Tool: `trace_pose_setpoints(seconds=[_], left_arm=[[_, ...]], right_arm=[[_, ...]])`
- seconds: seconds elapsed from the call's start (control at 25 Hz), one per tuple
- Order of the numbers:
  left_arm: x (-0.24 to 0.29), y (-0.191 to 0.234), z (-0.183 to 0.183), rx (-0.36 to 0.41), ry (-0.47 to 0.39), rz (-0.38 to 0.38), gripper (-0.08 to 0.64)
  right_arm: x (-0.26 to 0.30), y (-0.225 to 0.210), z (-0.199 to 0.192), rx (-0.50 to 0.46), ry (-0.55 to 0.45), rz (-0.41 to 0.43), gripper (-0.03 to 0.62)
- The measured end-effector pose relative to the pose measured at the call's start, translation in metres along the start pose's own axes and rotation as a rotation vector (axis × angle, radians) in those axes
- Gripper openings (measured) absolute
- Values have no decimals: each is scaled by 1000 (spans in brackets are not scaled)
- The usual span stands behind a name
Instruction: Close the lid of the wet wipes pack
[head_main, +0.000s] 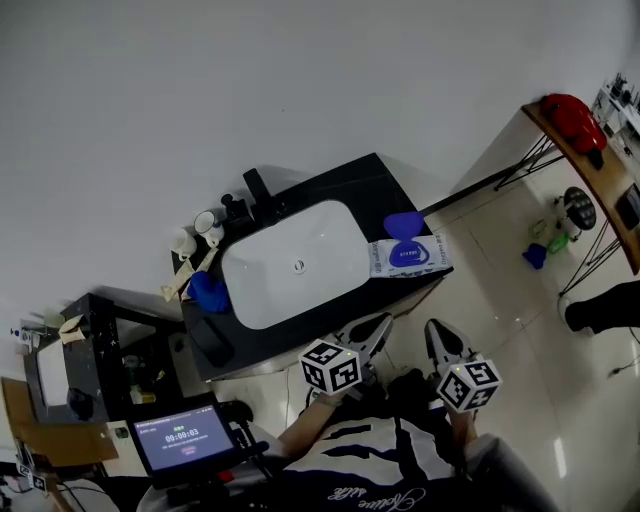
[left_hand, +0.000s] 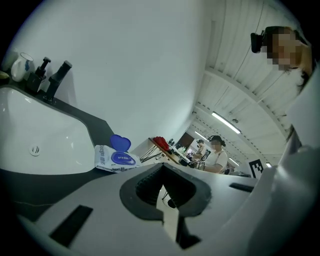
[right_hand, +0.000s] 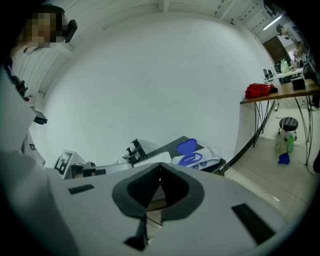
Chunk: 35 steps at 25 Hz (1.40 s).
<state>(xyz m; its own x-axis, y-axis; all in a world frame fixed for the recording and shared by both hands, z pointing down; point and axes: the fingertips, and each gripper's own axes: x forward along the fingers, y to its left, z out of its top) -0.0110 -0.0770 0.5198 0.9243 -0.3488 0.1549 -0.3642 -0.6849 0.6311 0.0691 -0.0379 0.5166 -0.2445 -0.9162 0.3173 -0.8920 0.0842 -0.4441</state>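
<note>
The white wet wipes pack (head_main: 408, 257) lies on the black counter (head_main: 372, 180), just right of the sink. Its blue lid (head_main: 403, 224) stands flipped open behind the blue oval opening. The pack (left_hand: 116, 159) and its raised lid (left_hand: 120, 143) show in the left gripper view, and the pack (right_hand: 197, 159) shows in the right gripper view. My left gripper (head_main: 376, 328) and right gripper (head_main: 437, 338) hover below the counter's front edge, well short of the pack. Both are shut on nothing. In their own views, the left gripper (left_hand: 162, 166) and right gripper (right_hand: 160, 165) have their tips touching.
A white sink basin (head_main: 295, 262) fills the counter's middle, with a black faucet (head_main: 255, 185), cups (head_main: 205, 222) and a blue item (head_main: 208, 292) around it. A timer tablet (head_main: 183, 437) sits at lower left. A wooden desk (head_main: 600, 170) carrying a red bag (head_main: 572, 120) stands at right.
</note>
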Motion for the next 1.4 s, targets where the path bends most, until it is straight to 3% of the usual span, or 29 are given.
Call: trace_pose_setpoints(seconds=[0.36, 0.68, 0.92, 1.4], left_arm=[[21, 42, 16, -36, 6, 85, 0], [63, 89, 33, -51, 17, 209, 0], [97, 143, 22, -81, 81, 310, 2], [124, 175, -9, -196, 235, 406, 1]], right_arm=[[50, -22, 16, 11, 50, 46, -2], [115, -56, 44, -27, 134, 144, -2], [175, -80, 44, -47, 218, 238, -2], [215, -144, 72, -83, 303, 190, -2]])
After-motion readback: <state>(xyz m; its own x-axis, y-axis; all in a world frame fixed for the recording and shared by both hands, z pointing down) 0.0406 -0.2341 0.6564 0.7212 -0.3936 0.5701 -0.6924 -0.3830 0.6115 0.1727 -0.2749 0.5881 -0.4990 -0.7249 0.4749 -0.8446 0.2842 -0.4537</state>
